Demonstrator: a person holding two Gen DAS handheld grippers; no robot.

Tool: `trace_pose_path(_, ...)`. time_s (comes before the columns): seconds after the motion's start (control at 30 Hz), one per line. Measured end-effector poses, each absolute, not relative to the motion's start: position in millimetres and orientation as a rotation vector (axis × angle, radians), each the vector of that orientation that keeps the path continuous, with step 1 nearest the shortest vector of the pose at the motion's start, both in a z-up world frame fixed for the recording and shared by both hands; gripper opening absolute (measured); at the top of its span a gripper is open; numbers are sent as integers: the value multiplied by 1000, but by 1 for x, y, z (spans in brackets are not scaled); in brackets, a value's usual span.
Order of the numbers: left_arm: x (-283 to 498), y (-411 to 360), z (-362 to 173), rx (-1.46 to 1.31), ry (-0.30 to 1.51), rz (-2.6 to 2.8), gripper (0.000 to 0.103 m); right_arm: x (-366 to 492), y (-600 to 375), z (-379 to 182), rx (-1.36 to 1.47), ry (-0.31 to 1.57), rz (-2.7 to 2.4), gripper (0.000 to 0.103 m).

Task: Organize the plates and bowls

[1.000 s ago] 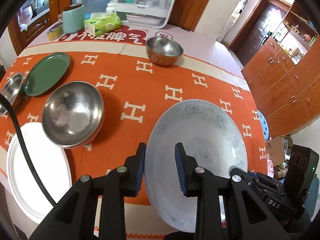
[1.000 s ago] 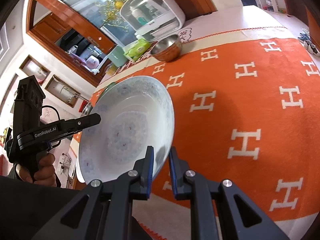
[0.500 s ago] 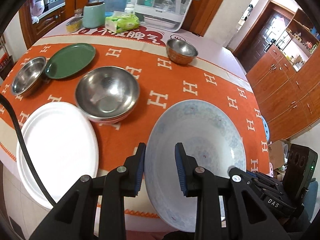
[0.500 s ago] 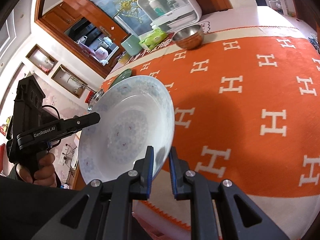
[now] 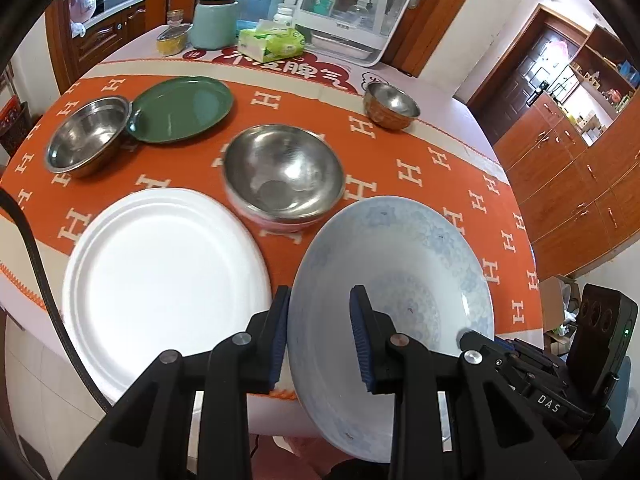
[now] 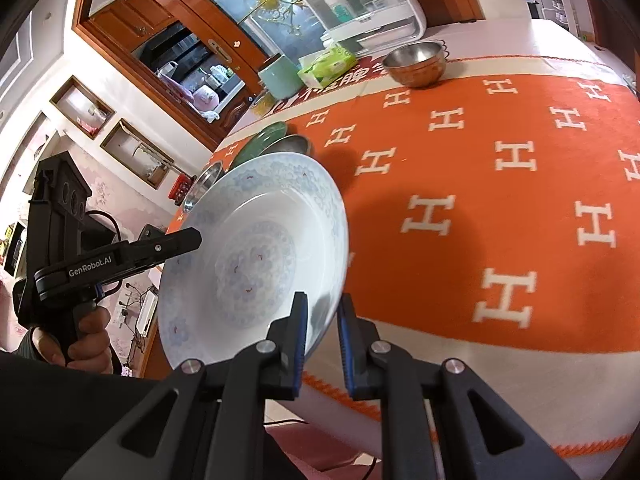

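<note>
A pale blue patterned deep plate (image 5: pixel 404 276) hangs tilted over the table's front edge, carried by both grippers. My left gripper (image 5: pixel 320 316) is shut on its near left rim. In the right wrist view the same plate (image 6: pixel 256 256) has its lower right rim pinched in my right gripper (image 6: pixel 322 312), also shut. A large white plate (image 5: pixel 160 276) lies just left of it. Behind stand a big steel bowl (image 5: pixel 284 172) stacked on another bowl, a green plate (image 5: pixel 180 108), a small steel bowl (image 5: pixel 86 138) and a copper-sided bowl (image 5: pixel 390 104).
An orange cloth with white H marks (image 6: pixel 500 200) covers the round table. At the far edge sit a tissue pack (image 5: pixel 272 42), a mint jar (image 5: pixel 214 20), a small tin (image 5: pixel 172 38) and a white lidded rack (image 5: pixel 352 12). A hand (image 6: pixel 84 340) holds the left gripper's handle.
Both grippers have carried the patterned plate leftward along the table's front. The white plate and the steel bowls have come further into the left wrist view. Both grips stay the same.
</note>
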State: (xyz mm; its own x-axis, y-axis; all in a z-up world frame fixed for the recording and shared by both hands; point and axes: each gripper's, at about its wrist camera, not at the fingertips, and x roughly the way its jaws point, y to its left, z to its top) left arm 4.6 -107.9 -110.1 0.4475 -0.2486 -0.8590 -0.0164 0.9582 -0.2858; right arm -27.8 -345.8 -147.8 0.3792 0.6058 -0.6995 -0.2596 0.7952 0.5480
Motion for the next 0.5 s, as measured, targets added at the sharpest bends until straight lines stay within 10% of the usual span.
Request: trace_pose_path(0.5, -12, -18, -114, -269, 1124, -136, 28, -42, -260, -151, 349, 1069, 585, 15)
